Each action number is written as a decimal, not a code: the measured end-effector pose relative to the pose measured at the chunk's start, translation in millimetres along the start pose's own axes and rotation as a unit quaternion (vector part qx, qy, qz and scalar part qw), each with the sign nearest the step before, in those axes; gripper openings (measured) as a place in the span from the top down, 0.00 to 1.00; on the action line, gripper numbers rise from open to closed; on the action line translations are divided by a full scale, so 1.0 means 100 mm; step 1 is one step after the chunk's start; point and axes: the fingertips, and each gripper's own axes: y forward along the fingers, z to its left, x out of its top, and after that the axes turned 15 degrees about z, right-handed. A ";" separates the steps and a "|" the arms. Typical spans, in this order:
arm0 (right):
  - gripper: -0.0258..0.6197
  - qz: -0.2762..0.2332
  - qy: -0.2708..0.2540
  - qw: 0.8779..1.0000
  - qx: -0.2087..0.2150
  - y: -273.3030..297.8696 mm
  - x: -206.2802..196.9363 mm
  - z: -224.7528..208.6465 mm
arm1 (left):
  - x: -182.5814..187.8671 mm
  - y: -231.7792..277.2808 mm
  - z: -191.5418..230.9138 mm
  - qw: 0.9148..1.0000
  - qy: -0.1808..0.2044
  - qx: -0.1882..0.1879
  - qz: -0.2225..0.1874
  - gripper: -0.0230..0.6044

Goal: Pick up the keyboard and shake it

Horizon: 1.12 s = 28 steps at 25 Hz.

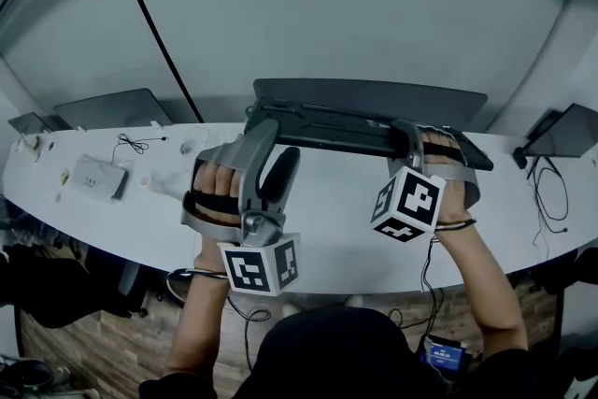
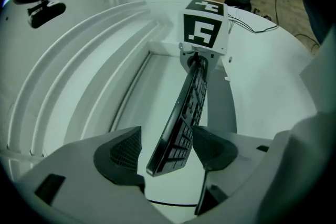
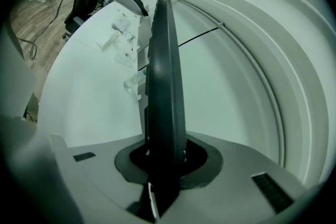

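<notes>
- My right tongs [image 3: 163, 160] are clamped tight on one end of the keyboard [image 3: 164, 76], with both pads pressing on its thin dark body
- From those tongs the keyboard runs away edge-on, long and narrow
- My left tongs [image 2: 168, 152] stand wide apart; the keyboard's [image 2: 189, 107] other end hangs between the two pads, keys facing the right-hand pad [image 2: 210, 147], with a clear gap to the left-hand pad [image 2: 123, 152]
- So only my right tongs [image 1: 411, 140] carry it
- From my head, the keyboard [image 1: 364, 128] lies across the far side of the white table [image 1: 327, 220], between my two hands, tilted up off the top
- My left tongs [image 1: 274, 152] point at its left end
- A small white box [image 1: 98, 175] and a thin cable [image 1: 135, 143] sit well off to the left
</notes>
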 end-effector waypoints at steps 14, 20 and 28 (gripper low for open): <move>0.82 -0.006 -0.069 0.997 -0.023 -0.03 0.16 0.21 | 0.30 0.15 -0.59 0.990 0.101 -0.100 0.017 0.47; 0.82 -0.020 -0.081 0.996 -0.026 -0.17 0.31 0.28 | 0.26 0.18 -0.67 0.988 0.106 -0.112 0.027 0.48; 0.82 -0.025 -0.095 0.994 -0.044 -0.28 0.36 0.29 | 0.15 0.23 -0.73 0.984 0.119 -0.117 0.061 0.60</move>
